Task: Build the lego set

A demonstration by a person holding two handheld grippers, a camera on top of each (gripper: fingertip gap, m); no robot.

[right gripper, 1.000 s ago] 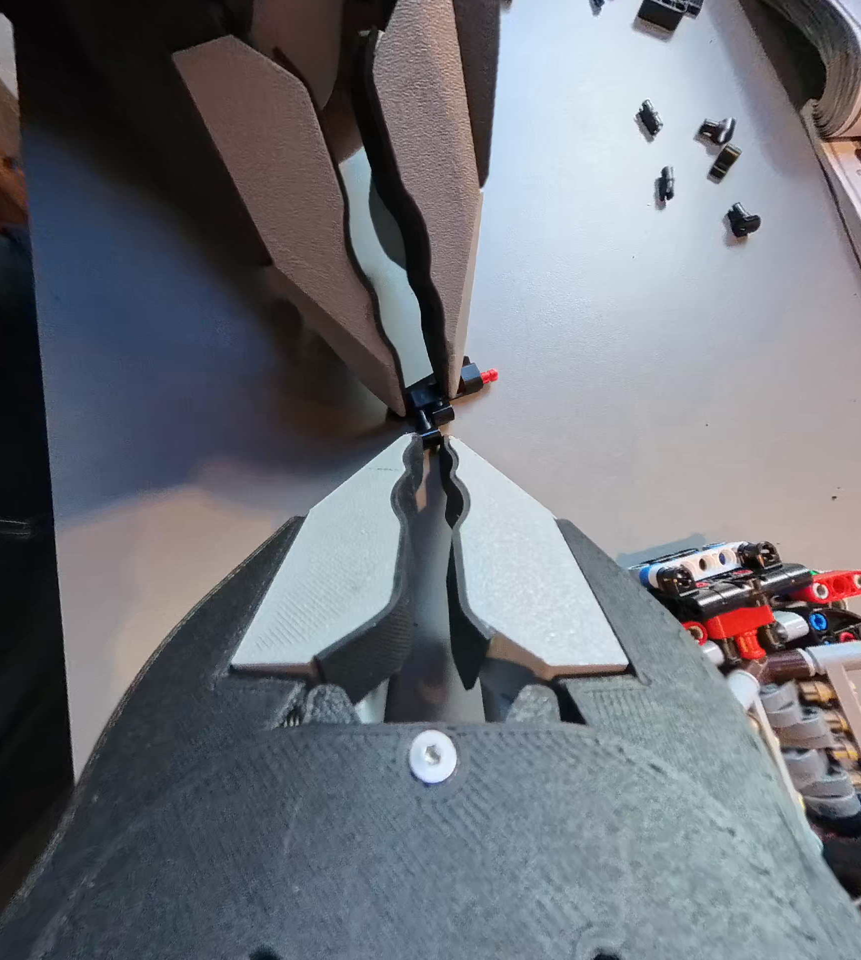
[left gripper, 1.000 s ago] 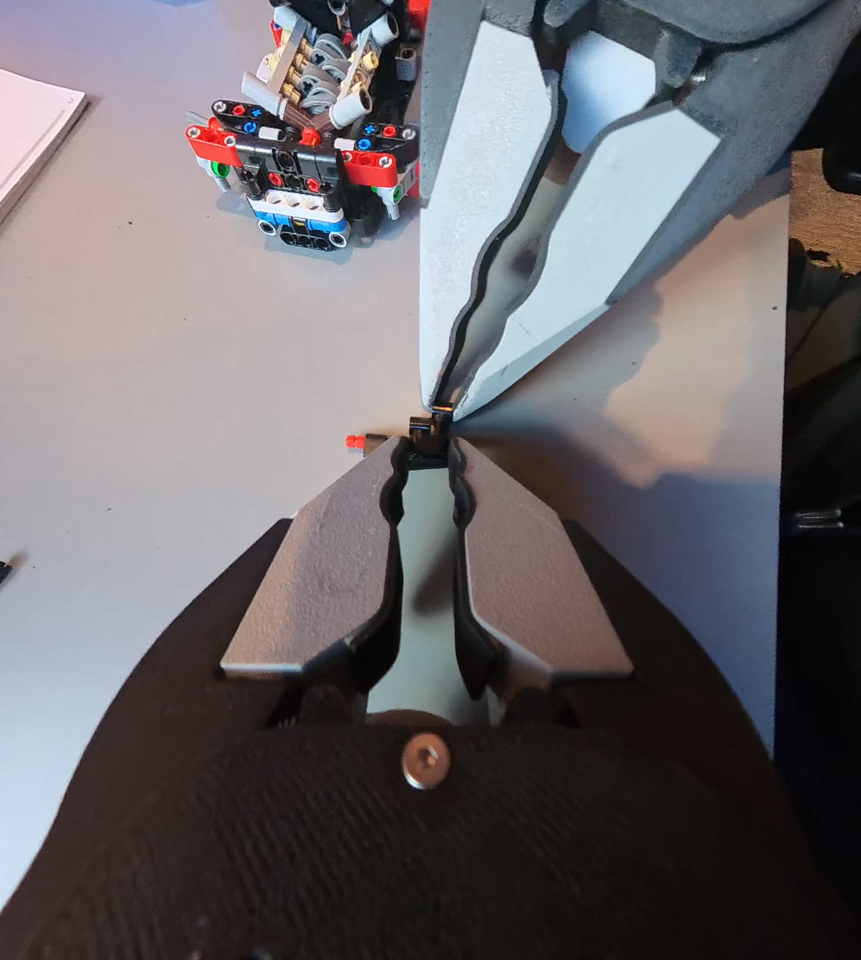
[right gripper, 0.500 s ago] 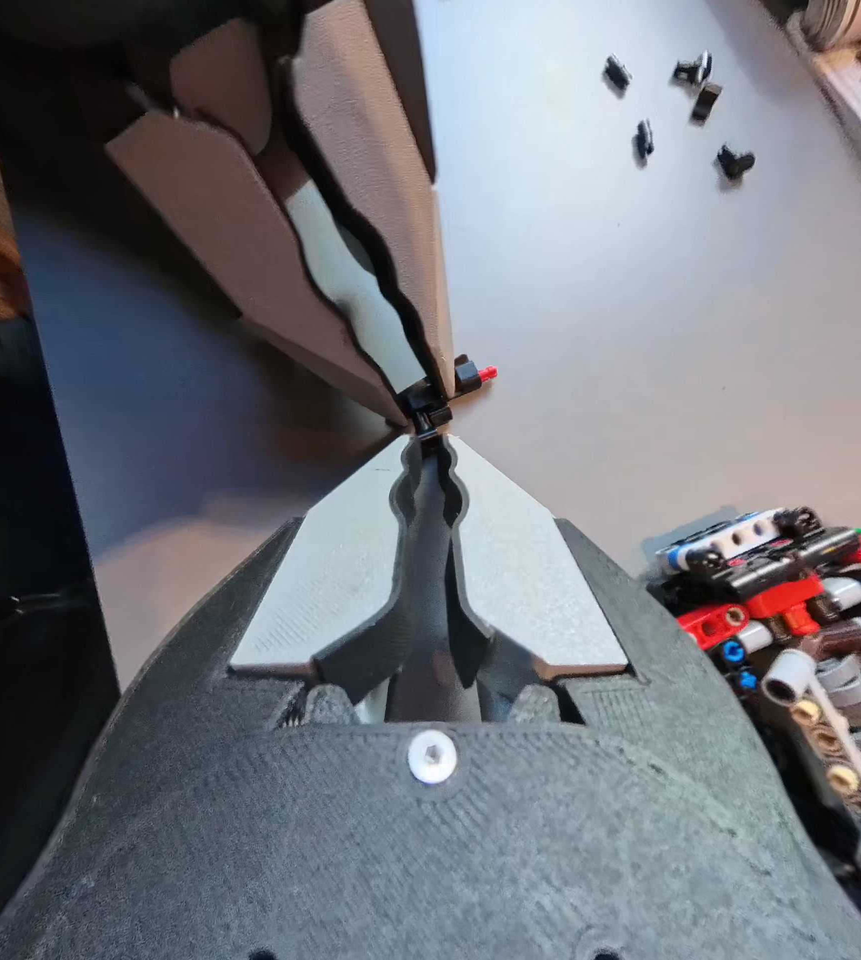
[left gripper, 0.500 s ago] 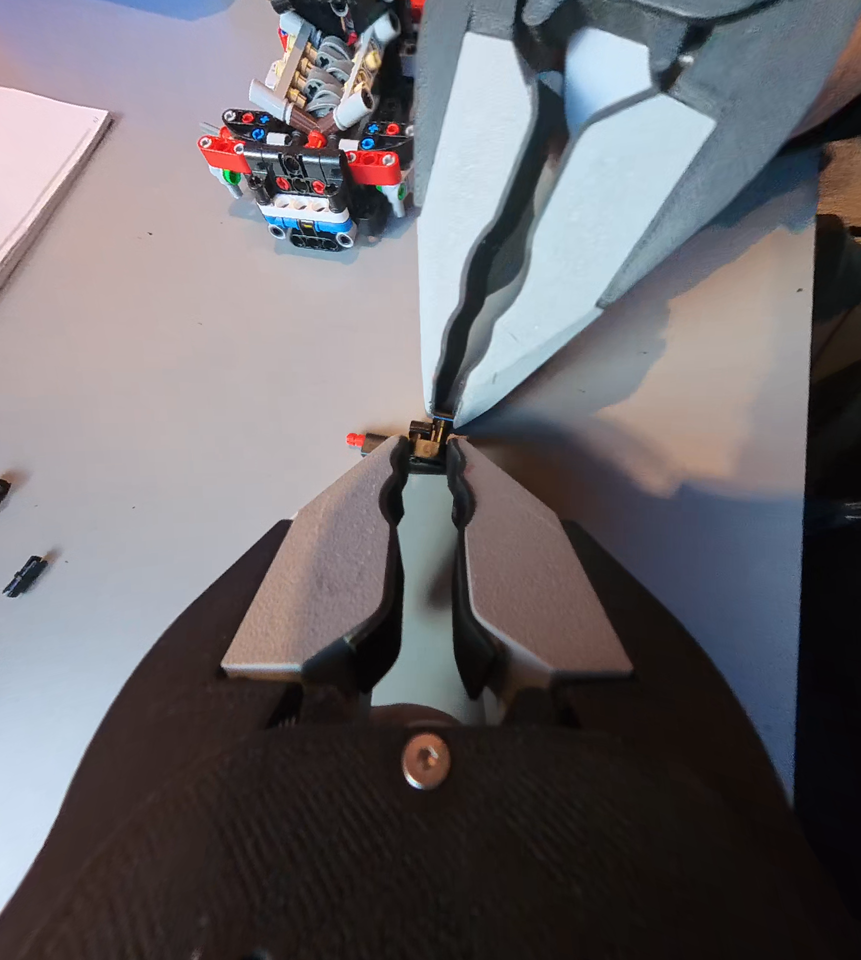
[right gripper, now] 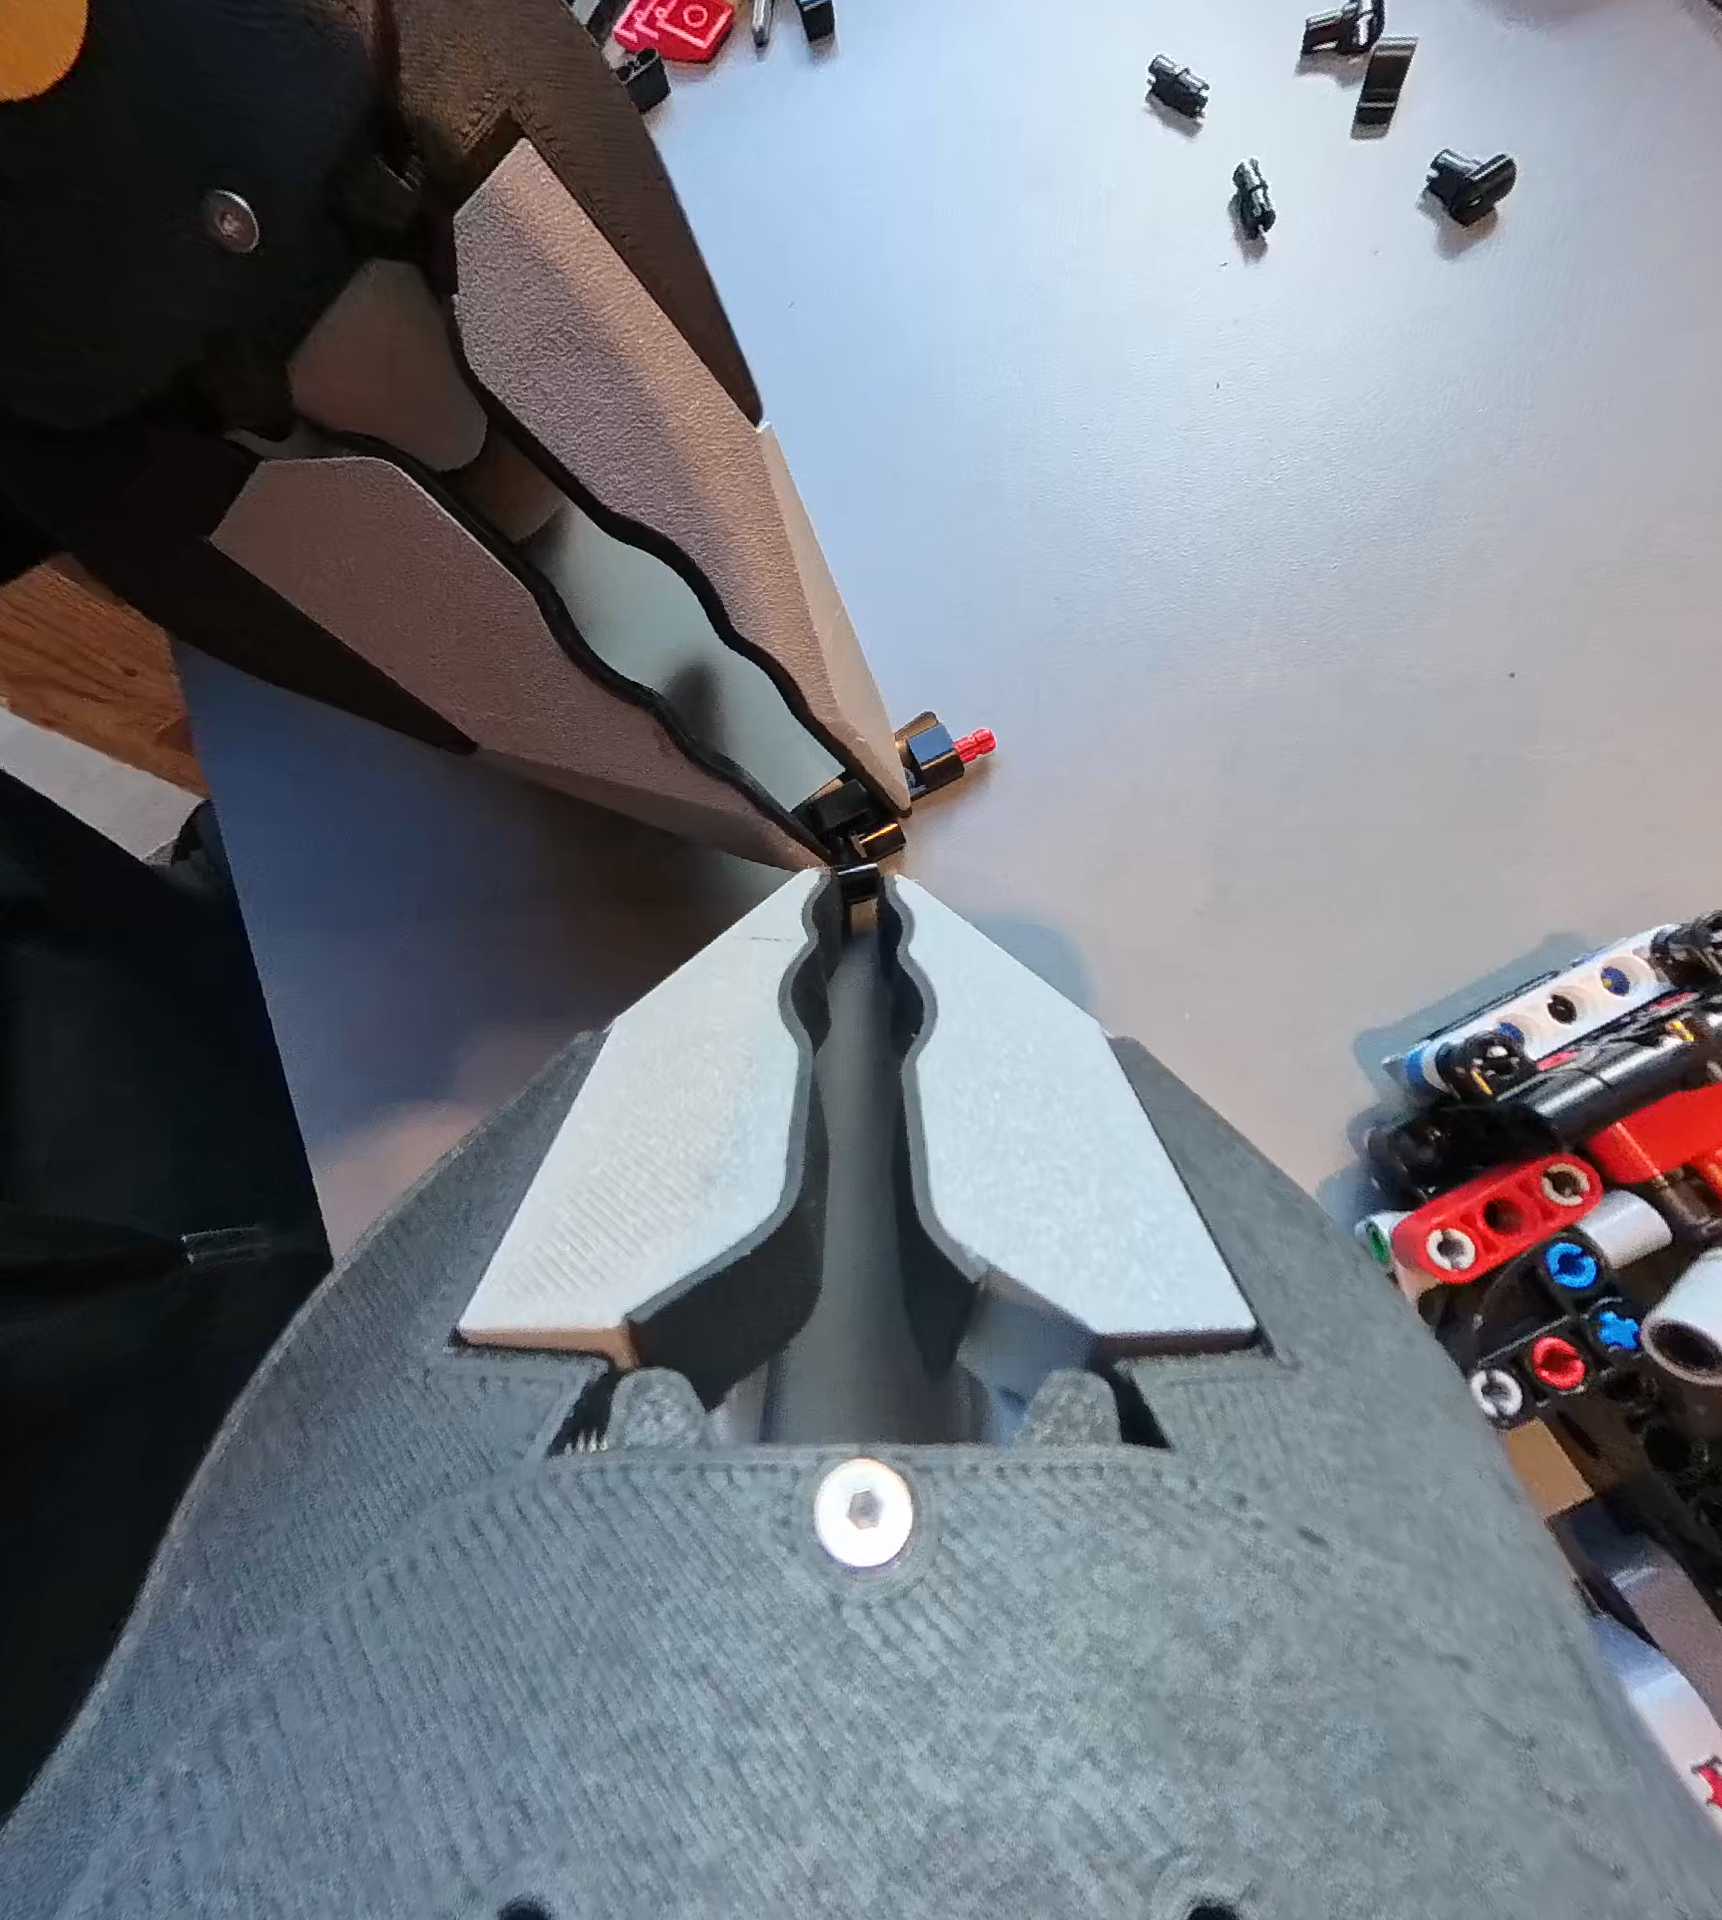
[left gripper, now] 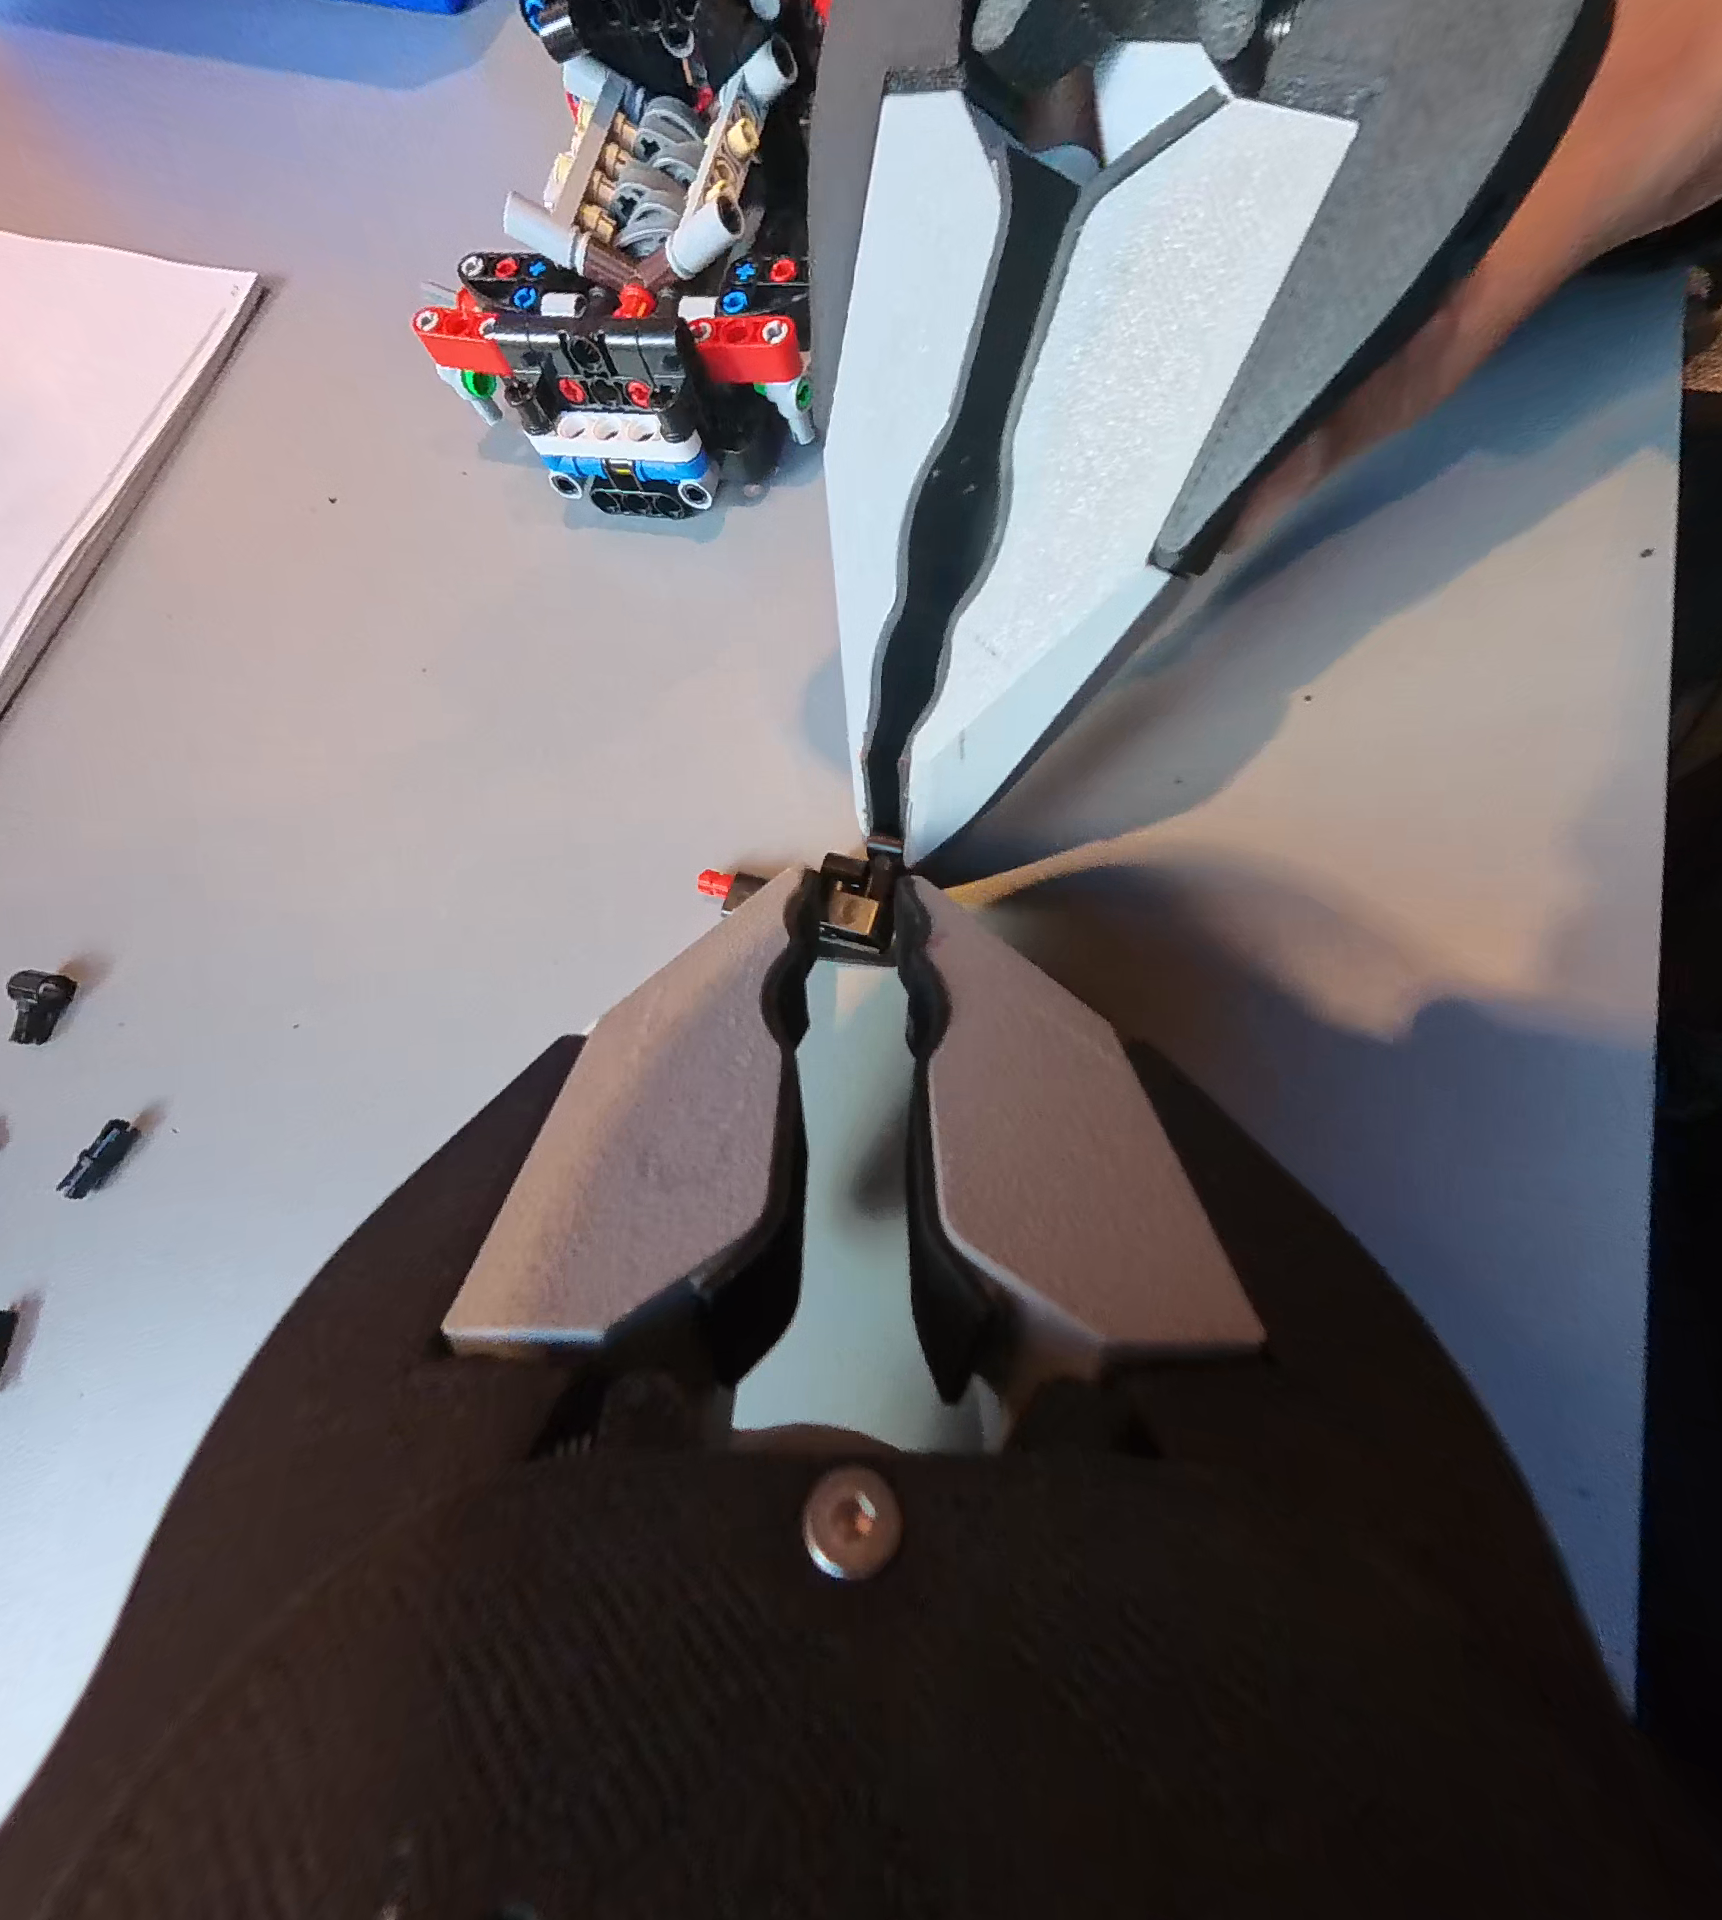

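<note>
view shifted, more loose pins (left gripper: 93,1158) visible | left gripper (left gripper: 849,902) clamps black connector (left gripper: 852,914) | right gripper (right gripper: 859,891) pinches black pin (right gripper: 857,883)

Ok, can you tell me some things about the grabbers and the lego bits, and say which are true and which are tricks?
1. The left gripper pinches a small black piece. True.
2. The right gripper is wide open. False: it is shut on a black pin.
3. The half-built model sits on the grey table. True.
4. The piece has a green tip. False: its tip is red.
</note>
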